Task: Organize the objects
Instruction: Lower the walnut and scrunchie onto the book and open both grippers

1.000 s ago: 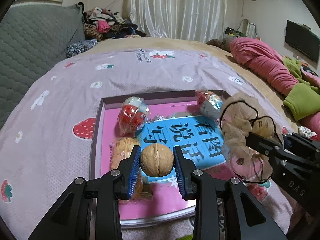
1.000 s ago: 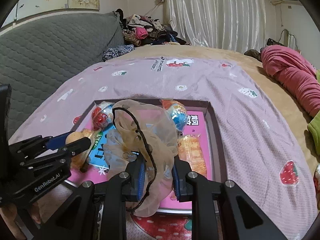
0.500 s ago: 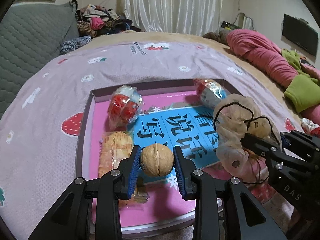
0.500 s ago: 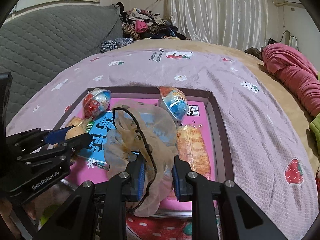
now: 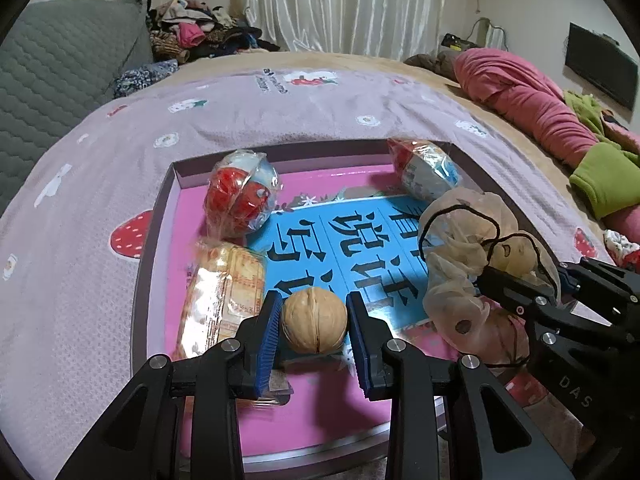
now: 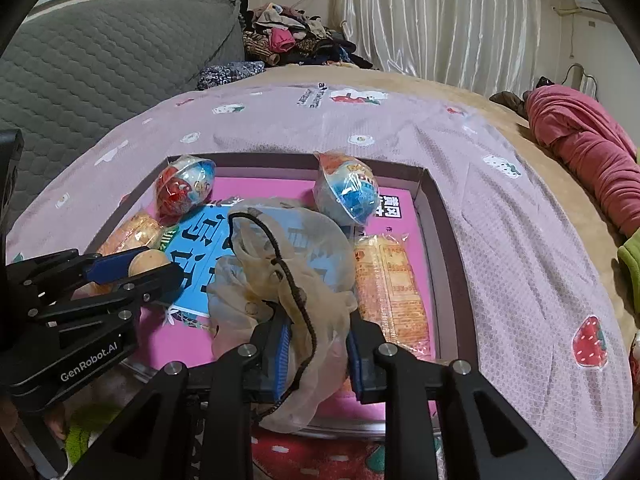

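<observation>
- Pink-lined shallow box lay on a lilac strawberry-print cover spread over a bed; we saw it in both wrist views.
- We noted the left gripper clamped on a walnut, both blue pads touching the shell, the seam facing the camera.
- Walnut hung above the near part of the box, over the blue printed sheet with black characters.
- We logged the right gripper squeezed nearly fully together on a sheer beige mesh pouch with a black drawstring; its fabric bunched between the pads.
- Pouch sat over the middle of the box, hiding part of the blue sheet; in the left view a round pale lump showed through the mesh, but we could not tell what it was.
- Both grippers were side by side, near each other, not touching as far as we could tell.
- Inside the box we counted a wrapped red-and-blue capsule toy at the far left corner and a second wrapped capsule at the far right.
- We marked one orange snack packet along the left wall, a second packet along the right wall.
- Grey quilted headboard stood at left, pink bedding at right.
</observation>
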### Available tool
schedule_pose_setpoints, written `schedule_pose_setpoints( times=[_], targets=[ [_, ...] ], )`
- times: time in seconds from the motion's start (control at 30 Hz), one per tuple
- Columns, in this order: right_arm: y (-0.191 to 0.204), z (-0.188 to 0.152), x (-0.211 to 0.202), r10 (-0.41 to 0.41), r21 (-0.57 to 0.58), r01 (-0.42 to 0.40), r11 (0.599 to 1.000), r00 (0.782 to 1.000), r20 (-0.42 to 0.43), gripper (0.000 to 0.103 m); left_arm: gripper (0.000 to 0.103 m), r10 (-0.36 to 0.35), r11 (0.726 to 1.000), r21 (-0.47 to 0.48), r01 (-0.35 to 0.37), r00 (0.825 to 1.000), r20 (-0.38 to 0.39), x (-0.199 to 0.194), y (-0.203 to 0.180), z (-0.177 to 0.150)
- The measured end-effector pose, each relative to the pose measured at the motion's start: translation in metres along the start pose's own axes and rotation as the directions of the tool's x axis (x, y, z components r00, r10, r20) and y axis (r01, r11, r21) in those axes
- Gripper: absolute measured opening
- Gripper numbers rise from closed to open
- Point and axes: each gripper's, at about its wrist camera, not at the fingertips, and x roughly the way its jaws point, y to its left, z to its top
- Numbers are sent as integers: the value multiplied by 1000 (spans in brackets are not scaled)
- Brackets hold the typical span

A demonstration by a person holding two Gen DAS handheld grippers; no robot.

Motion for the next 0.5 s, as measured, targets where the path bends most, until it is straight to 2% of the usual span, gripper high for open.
schedule_pose_setpoints(
  times=[0.07, 0.1, 0.2, 0.5],
  targets=[
    [0, -1, 2, 0, -1, 0, 1000, 1000, -7, 26, 37, -22, 1000, -12, 22, 1000, -4, 0, 1, 0],
    [0, -1, 2, -2, 0, 2, 1000, 1000, -7, 27, 42, -33, 999, -17, 33, 999, -3, 0, 1, 1],
    [0, -1, 2, -4, 0, 4, 1000, 1000, -10, 27, 52, -22, 1000, -15, 22, 1000, -1, -1, 1, 1],
    [1, -2, 5, -9, -5, 9, 1000, 1000, -22, 31, 57, -1, 1000, -3, 1, 1000, -6, -3, -2, 0]
  ],
)
